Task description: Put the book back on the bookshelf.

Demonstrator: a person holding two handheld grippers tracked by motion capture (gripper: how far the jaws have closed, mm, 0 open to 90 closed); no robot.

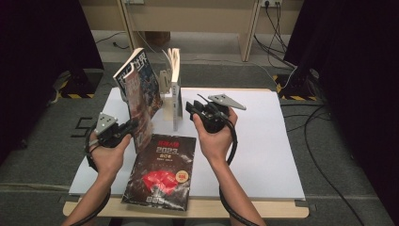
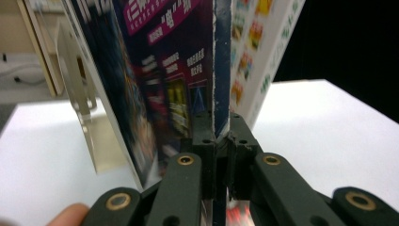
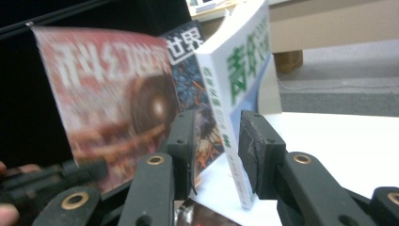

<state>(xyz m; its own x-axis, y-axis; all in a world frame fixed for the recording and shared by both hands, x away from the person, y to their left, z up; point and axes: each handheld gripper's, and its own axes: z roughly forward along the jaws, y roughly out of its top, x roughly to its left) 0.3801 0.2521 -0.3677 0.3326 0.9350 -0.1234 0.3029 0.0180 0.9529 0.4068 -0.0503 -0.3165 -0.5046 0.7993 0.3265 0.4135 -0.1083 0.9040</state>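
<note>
My left gripper [image 1: 133, 125] is shut on the edge of a red-covered magazine [image 1: 142, 123] and holds it upright above the table's left side. In the left gripper view the jaws [image 2: 220, 127] pinch that magazine's [image 2: 164, 80] edge. Behind it a blue-covered magazine [image 1: 136, 77] leans toward a white book [image 1: 176, 96], which stands upright by a pale bookend [image 1: 164, 80]. My right gripper [image 1: 190, 109] is just right of the white book. In the right gripper view its jaws [image 3: 216, 129] stand open, with the book's [image 3: 237, 75] lower spine between them and untouched.
A dark magazine [image 1: 162, 169] with a red figure on its cover lies flat at the front of the white table [image 1: 263, 141], between my forearms. Beyond the table are wooden furniture legs [image 1: 247, 33] and floor cables. The table's right half is bare.
</note>
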